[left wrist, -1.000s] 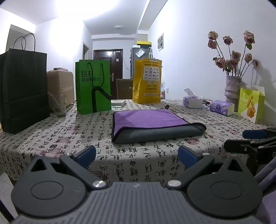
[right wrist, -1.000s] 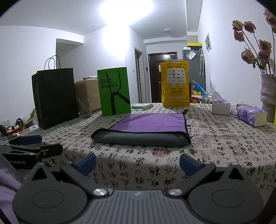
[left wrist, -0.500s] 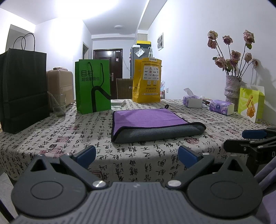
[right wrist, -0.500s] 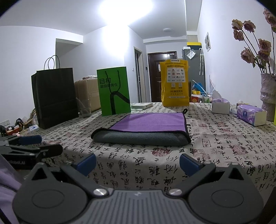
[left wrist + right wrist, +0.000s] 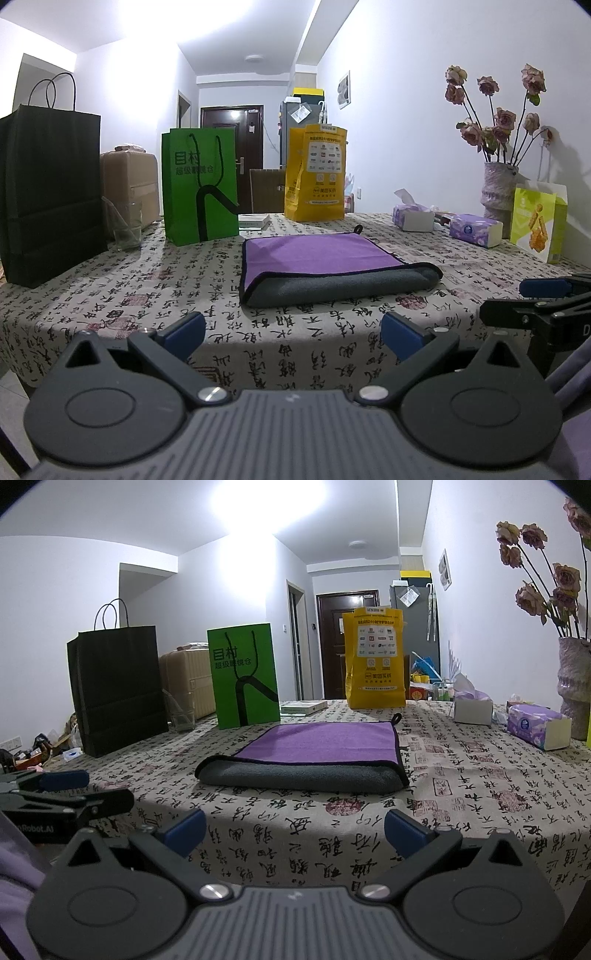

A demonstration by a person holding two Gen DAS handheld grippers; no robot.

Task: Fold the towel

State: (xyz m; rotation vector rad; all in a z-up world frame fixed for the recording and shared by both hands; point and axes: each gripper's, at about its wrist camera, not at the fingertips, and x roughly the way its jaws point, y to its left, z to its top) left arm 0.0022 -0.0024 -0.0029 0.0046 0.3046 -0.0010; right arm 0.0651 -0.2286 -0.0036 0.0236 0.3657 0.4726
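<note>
A towel, purple on top and grey underneath point(image 5: 325, 266), lies folded flat on the patterned tablecloth point(image 5: 147, 295), its rounded grey fold facing me; it also shows in the right wrist view point(image 5: 314, 753). My left gripper point(image 5: 293, 330) is open and empty, held back at the table's near edge, apart from the towel. My right gripper point(image 5: 295, 829) is open and empty, also short of the towel. Each gripper shows from the side in the other's view: the right one point(image 5: 535, 295), the left one point(image 5: 59, 790).
Behind the towel stand a black paper bag point(image 5: 48, 192), a green bag point(image 5: 199, 184) and a yellow bag point(image 5: 316, 177). A clear glass point(image 5: 127, 225) stands at left. Tissue packs point(image 5: 476, 229), a flower vase point(image 5: 498, 192) and a green carton point(image 5: 537, 221) stand at right.
</note>
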